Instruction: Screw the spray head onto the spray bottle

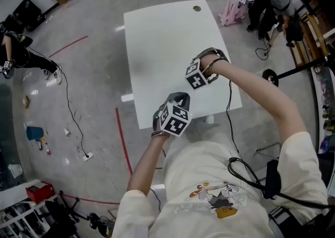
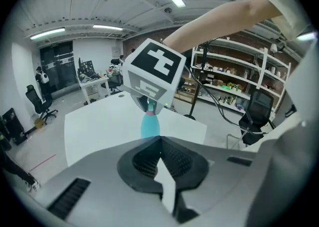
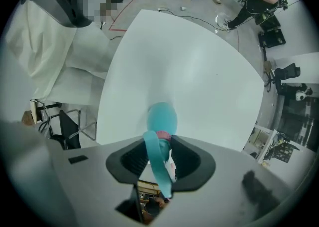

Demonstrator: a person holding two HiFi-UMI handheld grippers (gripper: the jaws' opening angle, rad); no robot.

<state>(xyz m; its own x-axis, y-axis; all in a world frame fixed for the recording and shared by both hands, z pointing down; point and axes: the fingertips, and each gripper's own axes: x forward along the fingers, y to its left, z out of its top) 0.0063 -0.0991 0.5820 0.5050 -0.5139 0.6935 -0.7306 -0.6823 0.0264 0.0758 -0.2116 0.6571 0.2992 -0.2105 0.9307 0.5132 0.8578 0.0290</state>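
From the head view we look down on a white table (image 1: pixel 162 38) with both arms stretched over its near edge. The left hand-held gripper (image 1: pixel 175 98) sits at the near edge, and the right hand-held gripper (image 1: pixel 199 75) is further in, toward the right side. Each shows its black-and-white marker cube. We cannot make out the bottle from here, as the right cube and hand cover it. Red tape lines (image 1: pixel 123 137) run across the grey floor beside the table.

In the left gripper view the jaws are pressed together with nothing between them. Just beyond them the right cube (image 2: pixel 154 74) hangs in the air, and the teal spray bottle (image 2: pixel 149 125) hangs neck-up beneath it, over the table. The left gripper's body hides the bottle's base, so we cannot tell whether it touches the tabletop. Storage shelves (image 2: pixel 234 79) line the wall behind.

In the right gripper view the jaws are clamped on the spray head (image 3: pixel 158 163), whose teal trigger runs up through the gap between the pads. A pink collar (image 3: pixel 163 134) sits at the neck, and the rounded teal body points down toward the white tabletop
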